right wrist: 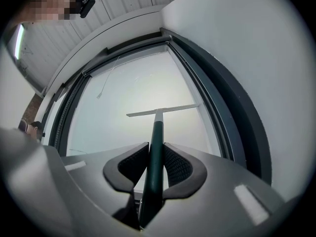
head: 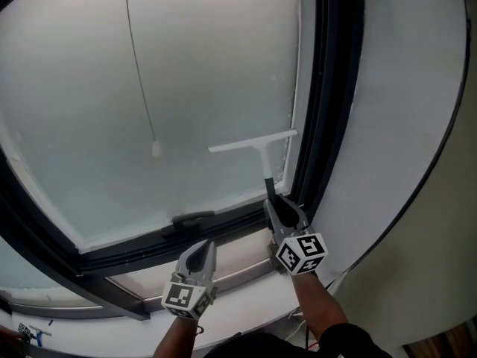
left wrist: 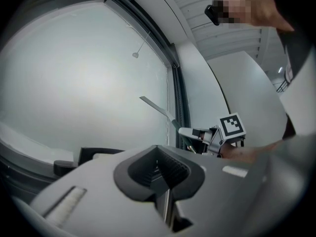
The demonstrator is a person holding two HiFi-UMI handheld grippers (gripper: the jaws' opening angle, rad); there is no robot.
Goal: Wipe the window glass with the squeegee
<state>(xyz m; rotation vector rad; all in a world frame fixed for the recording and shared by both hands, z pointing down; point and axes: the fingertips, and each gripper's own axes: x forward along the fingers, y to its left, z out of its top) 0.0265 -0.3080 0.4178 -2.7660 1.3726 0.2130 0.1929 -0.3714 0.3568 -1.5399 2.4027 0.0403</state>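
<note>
Both forearms reach up and forward from the bottom of the head view toward the window. The right forearm [head: 319, 304], dark-sleeved near the elbow, stretches further. It carries the right gripper [head: 277, 206] up to the lower right corner of the pane, marker cube turned toward the camera. The left forearm [head: 176, 338] is held lower and to the left. The left gripper [head: 201, 250] hangs over the sill [head: 242, 253], below the pane and apart from the right one.

The window glass [head: 149, 80] fills most of the head view, pale and milky. A dark window frame [head: 335, 88] runs round it, thick on the right side and along the bottom. A white wall [head: 417, 125] lies to the right of the frame. A dark window handle [head: 192, 219] sits on the bottom rail, just above the left gripper. A thin cord [head: 140, 66] hangs down across the glass and ends in a small knob [head: 156, 149].

The right gripper's jaws are closed on the squeegee [head: 257, 142]. Its dark green shaft [right wrist: 157, 142] runs straight up between the ribbed pads [right wrist: 177, 164]. The white blade [right wrist: 163, 110] lies across the glass near the pane's right edge, above the gripper. It is slightly tilted, with its right end higher and close to the frame. The left gripper's jaws are drawn together, pads meeting, with nothing between them.
</note>
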